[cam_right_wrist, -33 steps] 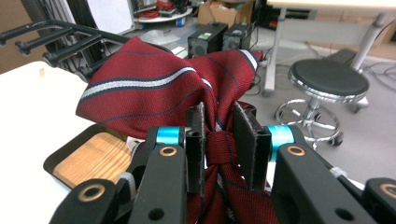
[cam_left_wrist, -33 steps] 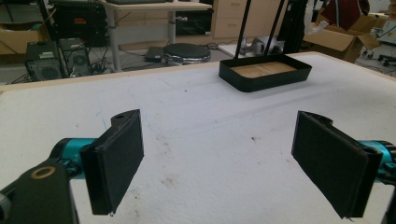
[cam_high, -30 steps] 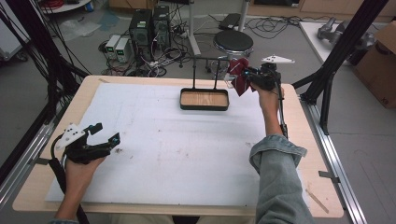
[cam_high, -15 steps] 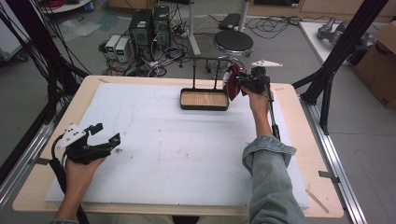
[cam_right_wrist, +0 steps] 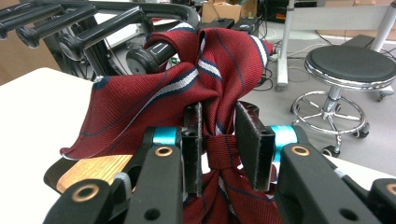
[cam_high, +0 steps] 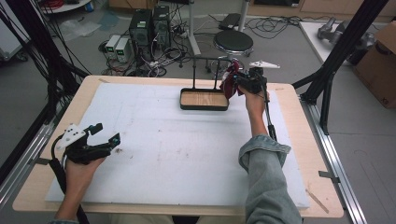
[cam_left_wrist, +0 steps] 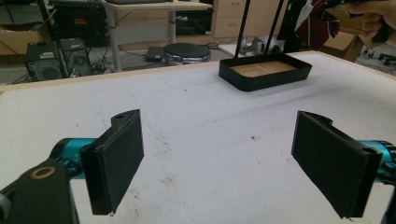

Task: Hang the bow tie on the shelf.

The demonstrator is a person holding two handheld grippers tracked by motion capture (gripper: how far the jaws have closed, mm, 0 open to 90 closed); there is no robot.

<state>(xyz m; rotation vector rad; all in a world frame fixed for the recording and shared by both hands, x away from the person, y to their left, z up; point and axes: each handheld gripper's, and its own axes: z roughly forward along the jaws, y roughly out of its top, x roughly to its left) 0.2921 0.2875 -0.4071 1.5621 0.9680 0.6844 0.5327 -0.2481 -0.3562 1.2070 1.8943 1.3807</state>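
- A white foam-covered tabletop (cam_high: 187, 154) on a pale wooden board is seen in a cluttered workshop, with computer towers, cables and a round black stool (cam_right_wrist: 352, 63) on the grey floor behind it.
- A dark red striped necktie (cam_right_wrist: 187, 88) is draped over a black rod (cam_right_wrist: 154, 51) of a rack standing in a black tray with a wooden floor (cam_high: 204, 99), at the far middle of the table.
- The necktie's knotted part is clamped between the jaws of the right gripper (cam_right_wrist: 218, 144), which are closed onto the fabric just below the rod.
- The step in hand is judged to be hanging or settling the tie on the rod; the fabric should be balanced on both sides of the rod before the clamp is eased, so that it is not dragged off.
- A slow, straight withdrawal is advised, since the cloth could cling to the pads.
- The left gripper (cam_left_wrist: 217, 158) is held low over the near left of the foam, well apart from the tray, with its jaws spread wide and nothing between them.
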